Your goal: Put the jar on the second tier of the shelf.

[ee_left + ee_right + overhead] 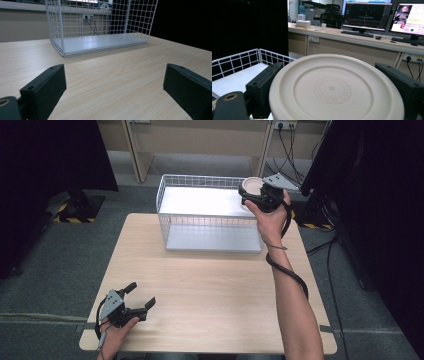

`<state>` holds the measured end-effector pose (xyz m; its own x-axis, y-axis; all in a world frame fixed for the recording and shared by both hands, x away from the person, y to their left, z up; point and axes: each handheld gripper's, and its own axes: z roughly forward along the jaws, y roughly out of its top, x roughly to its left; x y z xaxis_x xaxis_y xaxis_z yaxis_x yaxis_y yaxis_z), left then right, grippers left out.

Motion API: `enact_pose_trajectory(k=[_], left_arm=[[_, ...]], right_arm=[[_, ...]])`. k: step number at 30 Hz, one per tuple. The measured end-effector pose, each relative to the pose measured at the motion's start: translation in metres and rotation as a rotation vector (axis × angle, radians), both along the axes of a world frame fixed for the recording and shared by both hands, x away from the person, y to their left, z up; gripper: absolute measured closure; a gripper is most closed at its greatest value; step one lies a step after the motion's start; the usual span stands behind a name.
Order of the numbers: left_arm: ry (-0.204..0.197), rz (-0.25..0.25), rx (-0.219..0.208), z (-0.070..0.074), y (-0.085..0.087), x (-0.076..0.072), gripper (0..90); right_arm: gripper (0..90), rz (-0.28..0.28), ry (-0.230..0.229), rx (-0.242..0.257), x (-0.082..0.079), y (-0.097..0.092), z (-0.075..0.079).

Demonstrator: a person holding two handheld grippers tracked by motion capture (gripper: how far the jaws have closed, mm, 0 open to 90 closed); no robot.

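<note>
The surface was bare wood, and the basket sat at its far edge, wire walls rising round a white floor. My right tool was up at the basket's far right corner, level with the rim, its jaws closed on either side of a cream bowl. In the right gripper view the bowl showed its round base toward the camera, so I held it tipped, with the black jaws pressing its sides.

My left tool rested near the surface's near left corner, jaws spread wide with nothing between them.

The risks, as I judged them: the bowl's wall was smooth and curved, so a light pinch could let it slide out and drop onto the wire or past the far edge. Held so close to the rim, it might also clip the top wire on the way down. Released while tipped, it might roll or land on its edge instead of settling flat.
</note>
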<state>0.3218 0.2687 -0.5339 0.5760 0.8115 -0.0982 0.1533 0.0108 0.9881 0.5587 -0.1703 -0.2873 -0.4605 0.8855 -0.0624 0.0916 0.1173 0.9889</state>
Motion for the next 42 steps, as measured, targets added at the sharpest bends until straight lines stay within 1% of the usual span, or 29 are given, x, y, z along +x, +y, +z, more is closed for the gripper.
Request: enact_pose_trajectory(k=[1, 3, 13, 17, 20, 26, 33, 42], left_arm=[[0.000, 0.000, 0.000, 0.000, 0.000, 0.000, 4.0], [0.001, 0.001, -0.002, 0.000, 0.000, 0.000, 4.0], [0.000, 0.000, -0.001, 0.000, 0.000, 0.000, 4.1], [0.000, -0.001, 0.000, 0.000, 0.000, 0.000, 4.0], [-0.001, -0.001, -0.001, 0.000, 0.000, 0.000, 4.0], [0.001, -0.001, -0.001, 0.000, 0.000, 0.000, 4.0], [-0.001, -0.003, -0.001, 0.000, 0.000, 0.000, 4.0], [0.000, -0.004, 0.000, 0.000, 0.000, 0.000, 4.0]], right_arm=[[12.0, 0.000, 0.000, 0.000, 0.000, 0.000, 0.000], [12.0, -0.002, 0.013, -0.002, 0.006, 0.002, -0.003], [12.0, -0.011, 0.026, 0.005, 0.019, 0.007, -0.004], [12.0, -0.018, 0.038, 0.008, 0.025, 0.010, -0.006], [12.0, -0.021, 0.041, 0.015, 0.028, 0.011, -0.007], [12.0, -0.027, 0.053, 0.015, 0.033, 0.012, -0.012], [12.0, -0.029, 0.080, 0.003, 0.039, 0.016, -0.021], [12.0, -0.037, 0.096, -0.005, 0.044, 0.020, -0.028]])
